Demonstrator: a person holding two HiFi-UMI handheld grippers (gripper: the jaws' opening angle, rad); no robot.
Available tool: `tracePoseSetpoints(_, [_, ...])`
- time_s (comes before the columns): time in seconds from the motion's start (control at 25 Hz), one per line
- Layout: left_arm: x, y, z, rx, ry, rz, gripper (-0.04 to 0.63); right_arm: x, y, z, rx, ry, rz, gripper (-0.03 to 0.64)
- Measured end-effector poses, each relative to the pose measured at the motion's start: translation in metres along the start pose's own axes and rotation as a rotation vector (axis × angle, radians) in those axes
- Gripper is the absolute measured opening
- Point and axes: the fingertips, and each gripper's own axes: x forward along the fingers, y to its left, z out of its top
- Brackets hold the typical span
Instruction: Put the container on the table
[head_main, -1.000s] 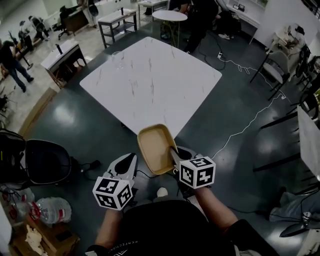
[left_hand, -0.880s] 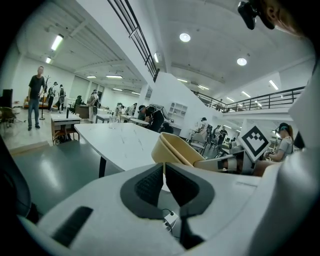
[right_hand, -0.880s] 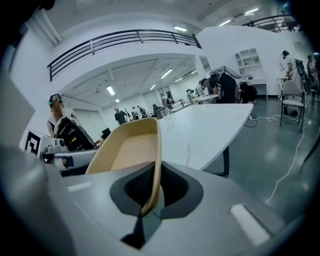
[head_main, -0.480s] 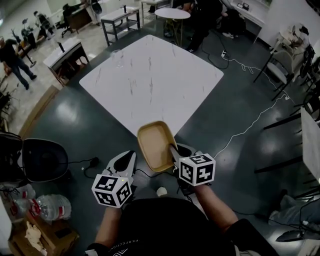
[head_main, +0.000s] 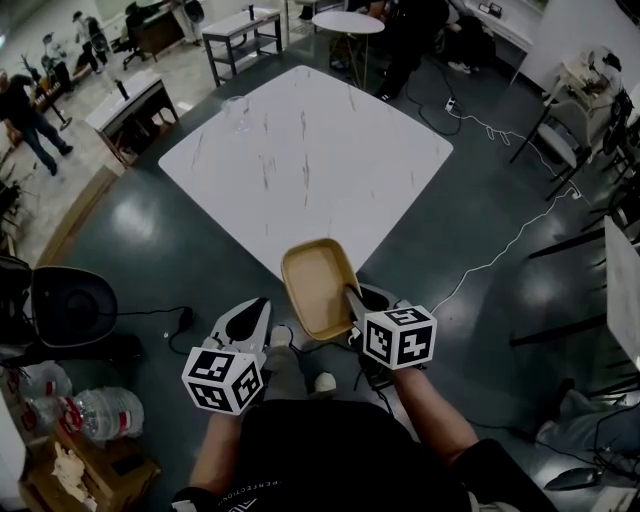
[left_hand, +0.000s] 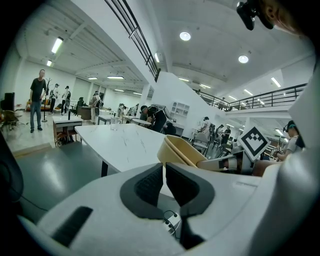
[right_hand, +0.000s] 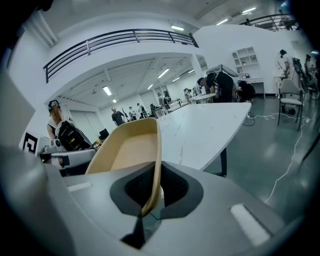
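A tan, shallow rectangular container hangs in the air just short of the near corner of the white marble-look table. My right gripper is shut on its near right rim; in the right gripper view the rim sits between the pads of my right gripper, with the table ahead. My left gripper is lower left of the container, apart from it. In the left gripper view my left gripper holds nothing, its pads almost together, and the container shows to the right.
A clear glass stands near the table's far left corner. A black chair, water bottles and a cardboard box are on the floor at left. A white cable crosses the floor at right. People stand at the back.
The view has advanced toward the table. The container, still in my right gripper, is now slightly closer to the table's near corner. The left gripper keeps its place beside it.
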Motion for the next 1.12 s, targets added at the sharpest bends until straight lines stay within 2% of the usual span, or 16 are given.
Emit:
tracePoseSetpoints(0.68, [0.058, 0.061, 0.037, 0.019, 0.048, -0.079, 0.018, 0.074, -0.009, 0.051, 0.014, 0.003, -0.07, 0.014])
tracePoseSetpoints(1.12, [0.09, 0.106, 0.046, 0.017, 0.1, -0.124, 0.018, 0.129, -0.009, 0.067, 0.039, 0.031, -0.109, 0.014])
